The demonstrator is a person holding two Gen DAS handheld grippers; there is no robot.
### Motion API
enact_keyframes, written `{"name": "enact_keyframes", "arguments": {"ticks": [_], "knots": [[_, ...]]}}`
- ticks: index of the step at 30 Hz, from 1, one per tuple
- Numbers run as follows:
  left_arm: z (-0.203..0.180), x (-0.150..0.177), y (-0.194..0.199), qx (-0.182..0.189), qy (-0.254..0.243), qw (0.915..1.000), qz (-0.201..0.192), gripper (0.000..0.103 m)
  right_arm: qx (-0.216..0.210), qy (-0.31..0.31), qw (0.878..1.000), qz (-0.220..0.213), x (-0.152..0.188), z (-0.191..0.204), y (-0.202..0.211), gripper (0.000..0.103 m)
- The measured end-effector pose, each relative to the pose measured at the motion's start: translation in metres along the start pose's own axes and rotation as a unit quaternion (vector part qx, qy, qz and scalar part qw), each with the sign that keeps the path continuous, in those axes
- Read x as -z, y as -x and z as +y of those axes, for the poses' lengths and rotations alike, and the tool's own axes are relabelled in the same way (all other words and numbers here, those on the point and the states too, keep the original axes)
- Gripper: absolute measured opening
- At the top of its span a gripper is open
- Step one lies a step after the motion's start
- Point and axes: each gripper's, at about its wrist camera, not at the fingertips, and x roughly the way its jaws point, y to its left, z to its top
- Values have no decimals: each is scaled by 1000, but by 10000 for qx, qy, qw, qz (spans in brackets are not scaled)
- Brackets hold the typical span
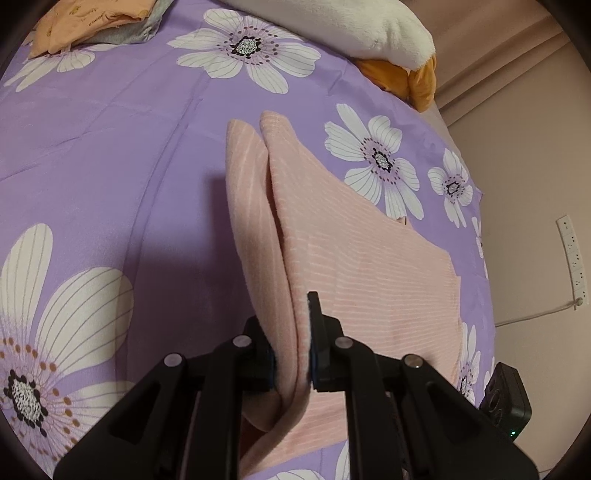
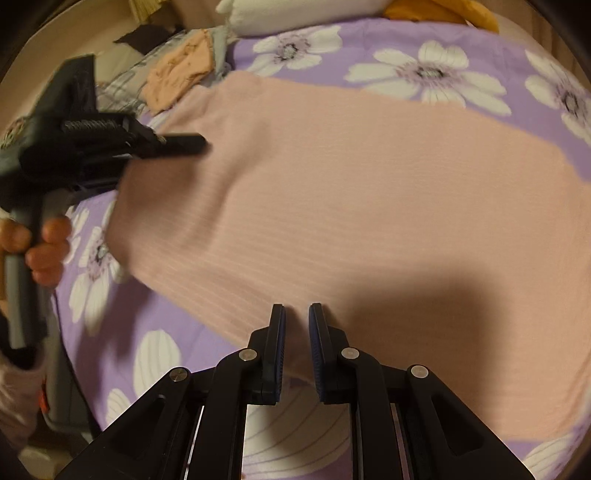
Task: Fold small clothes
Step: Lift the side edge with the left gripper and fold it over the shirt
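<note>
- holding a doubled edge of the pink garment (image 1: 369, 266), the left tool (image 1: 291, 354) has its pads pressed onto the cloth near the front edge of the bed (image 1: 110, 155); two layers rise up between the pads.
- the right tool (image 2: 297, 347) hangs just above the garment's near edge with a narrow gap between its pads; no cloth can be made out in that gap, so it looks empty, pads nearly together.
- the garment (image 2: 332, 192) lies spread across the middle of the flowered purple bed cover, one side lifted by the left tool (image 2: 177, 142), the rest flat.
- judging by the drape and fine ribbing, the cloth is light, soft and limp: it will sag from any one grip and trail along the cover, so two grips keep an edge straight.
- it looks a little fuzzy, so probably not slippery; a shallow pinch may still let one of the two layers slide out.
- best hold is likely a corner or hem, both layers taken together, well into the pads.
- folded pieces, an orange one (image 1: 88, 22) on top, sit at the far left corner of the bed; a white pillow (image 1: 354, 29) lies at the far edge.
</note>
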Motion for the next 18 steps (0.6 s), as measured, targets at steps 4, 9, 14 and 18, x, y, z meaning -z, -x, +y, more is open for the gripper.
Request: {"name": "enact_keyframes", "arguments": {"ticks": [4,9,14,18], "knots": [[-13,-2,7,-132,-13,9999,-104,12,-400,-418,9982,-180,-2,-13,9,17],[-50,-4,13,-250,-358,9989,-166,12,-614,-790,9930,-630,2,-34,34,17],[-94,-4,6,-457,-804,9956,-148,12,-646,-1329,9834,-1052,13,-67,60,17],[-131,2,-11,-577,-1217,9909,-69,12,-643,-1694,9745,-1320,28,-92,76,17]]}}
